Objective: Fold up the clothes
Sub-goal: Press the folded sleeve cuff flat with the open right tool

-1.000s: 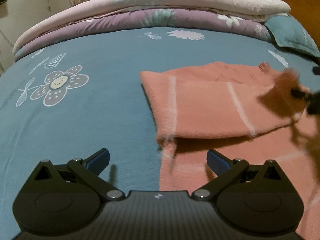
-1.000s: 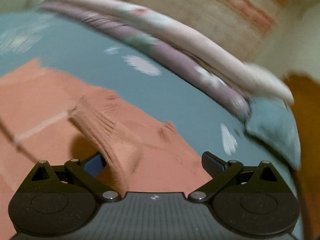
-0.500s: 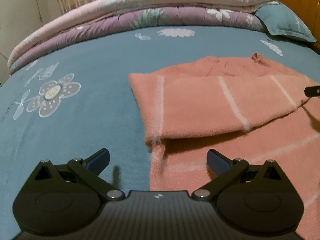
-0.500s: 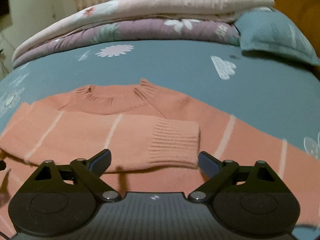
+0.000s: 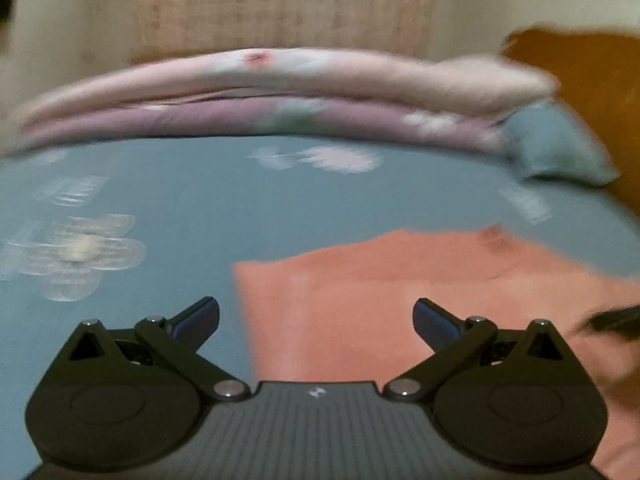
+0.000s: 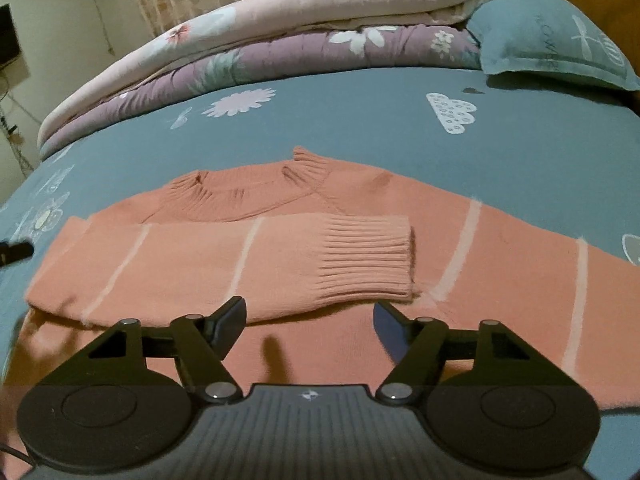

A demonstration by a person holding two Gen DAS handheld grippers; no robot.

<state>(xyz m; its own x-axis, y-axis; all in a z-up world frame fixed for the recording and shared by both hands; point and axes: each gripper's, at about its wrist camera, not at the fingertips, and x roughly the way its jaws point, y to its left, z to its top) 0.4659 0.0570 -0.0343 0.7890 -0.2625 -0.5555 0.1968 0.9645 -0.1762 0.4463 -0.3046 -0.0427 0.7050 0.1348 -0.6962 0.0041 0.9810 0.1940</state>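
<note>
Across a teal bedsheet printed with white flowers (image 6: 360, 128) lies a salmon-pink knitted sweater with thin white stripes (image 6: 304, 344), spread flat, neck toward the far side. One sleeve is already folded over the chest, its ribbed cuff (image 6: 368, 260) resting near the middle; the other sleeve (image 6: 552, 280) stretches out to the right, unfolded.

Right gripper (image 6: 308, 320) hovers low over the sweater body just below the folded sleeve; its jaws have just been closing but stand apart, with nothing between them. Left gripper (image 5: 316, 320) sits above the sweater's left edge, jaws wide apart and empty; that view is motion-blurred.

Likely risks: if a finger drags across the loose knit, the folded sleeve could slide off the chest and undo the fold. A pinch that catches only the top layer would lift unevenly and bunch the fabric.

No containers appear. Folded floral quilts (image 6: 280, 28) and a teal pillow (image 6: 552, 36) are stacked at the bed's far edge.
</note>
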